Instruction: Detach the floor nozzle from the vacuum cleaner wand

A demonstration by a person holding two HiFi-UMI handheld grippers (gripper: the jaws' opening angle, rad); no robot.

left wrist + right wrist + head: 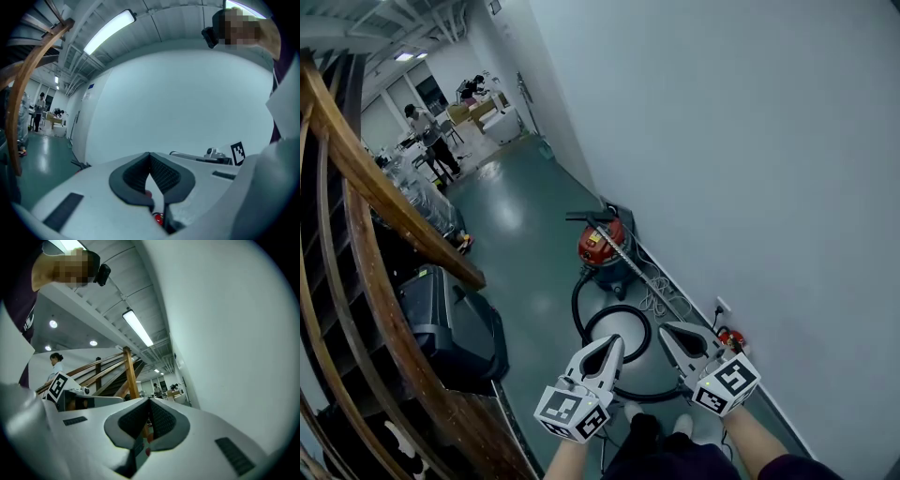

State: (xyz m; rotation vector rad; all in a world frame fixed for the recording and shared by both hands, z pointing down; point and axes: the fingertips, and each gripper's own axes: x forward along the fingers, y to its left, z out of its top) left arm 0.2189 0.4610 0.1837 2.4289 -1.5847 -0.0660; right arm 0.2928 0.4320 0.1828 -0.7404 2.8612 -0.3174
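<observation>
While both are closed and empty, left gripper point(614, 343) and right gripper point(668, 329) side by side, vacuum cleaner point(602, 246) beyond them.

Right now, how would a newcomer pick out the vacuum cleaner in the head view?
Follow the long white wall down to where it meets the green floor. The vacuum cleaner stands there at the wall's foot. It is the only red drum, with a black hose looping from it.

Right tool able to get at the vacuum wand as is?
Probably not yet: the right tool is shut and held short of the wand, which sits beside the vacuum ahead. Only the hose lies between.
</observation>
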